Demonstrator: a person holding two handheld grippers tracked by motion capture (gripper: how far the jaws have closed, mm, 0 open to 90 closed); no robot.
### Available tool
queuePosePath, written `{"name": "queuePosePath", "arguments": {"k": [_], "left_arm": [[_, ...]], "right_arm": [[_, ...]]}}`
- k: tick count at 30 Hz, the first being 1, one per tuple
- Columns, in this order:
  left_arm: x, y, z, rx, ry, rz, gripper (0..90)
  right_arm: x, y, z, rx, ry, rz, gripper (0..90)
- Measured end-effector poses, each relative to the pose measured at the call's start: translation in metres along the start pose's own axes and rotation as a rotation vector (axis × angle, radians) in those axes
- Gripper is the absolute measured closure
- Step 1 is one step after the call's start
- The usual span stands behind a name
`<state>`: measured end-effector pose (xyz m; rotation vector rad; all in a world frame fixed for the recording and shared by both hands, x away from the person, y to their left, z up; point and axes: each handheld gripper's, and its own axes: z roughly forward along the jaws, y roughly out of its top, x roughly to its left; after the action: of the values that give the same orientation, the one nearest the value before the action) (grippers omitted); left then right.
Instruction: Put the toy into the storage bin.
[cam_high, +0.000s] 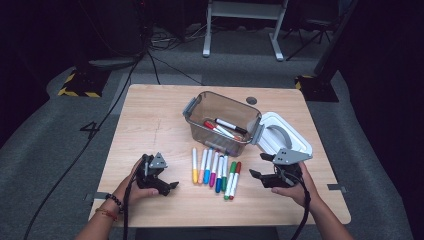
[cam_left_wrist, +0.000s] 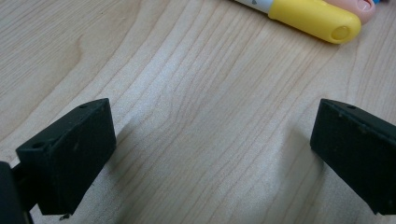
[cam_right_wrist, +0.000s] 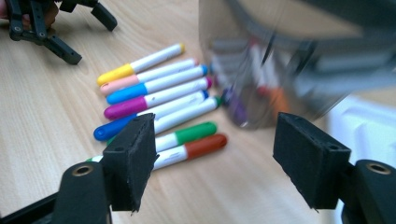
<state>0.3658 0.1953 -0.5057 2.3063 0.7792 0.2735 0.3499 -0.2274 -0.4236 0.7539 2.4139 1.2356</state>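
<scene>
Roughly, surface: pale wood table (cam_high: 150, 120) (markers (cam_high: 216, 169) beside bin (cam_high: 222, 122)); room: dark, grey floor (cam_high: 50, 130)
Left gripper (cam_high: 167, 181): jaws apart, empty
Right gripper (cam_high: 257, 166): jaws apart, empty

Wooden table (cam_high: 150, 125), row of markers (cam_high: 216, 172), clear bin (cam_high: 200, 131), white lid (cam_high: 295, 140)

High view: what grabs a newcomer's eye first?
The row of coloured markers lying side by side at the middle of the wooden table, from yellow at the left to red at the right. Just behind them stands a clear bin with a few more markers inside, its white lid lying to its right. The left gripper and right gripper flank the row, jaws open and empty.
</scene>
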Motion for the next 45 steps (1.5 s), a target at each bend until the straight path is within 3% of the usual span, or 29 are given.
{"name": "queuePosePath", "arguments": {"k": [3, 4, 15, 20, 34, 45], "left_arm": [[0.0, 0.0, 0.0, 0.0, 0.0, 0.0, 0.5], [0.0, 0.0, 0.0, 0.0, 0.0, 0.0, 0.6], [0.0, 0.0, 0.0, 0.0, -0.001, 0.0, 0.6], [0.0, 0.0, 0.0, -0.001, 0.0, 0.0, 0.5], [0.0, 0.0, 0.0, 0.0, 0.0, 0.0, 0.6], [0.0, 0.0, 0.0, 0.0, 0.0, 0.0, 0.5]], "right_arm": [[0.003, -0.01, 0.02, 0.05, -0.017, -0.012, 31.7], [0.004, -0.012, 0.026, 0.062, -0.001, -0.008, 33.2], [0.016, -0.015, 0.071, 0.117, 0.026, -0.021, 34.0], [0.014, -0.019, 0.075, 0.143, 0.016, -0.021, 34.0], [-0.003, -0.037, 0.074, 0.186, -0.015, 0.065, 37.9], [-0.019, -0.043, 0.065, 0.172, -0.048, 0.102, 70.3]]}}
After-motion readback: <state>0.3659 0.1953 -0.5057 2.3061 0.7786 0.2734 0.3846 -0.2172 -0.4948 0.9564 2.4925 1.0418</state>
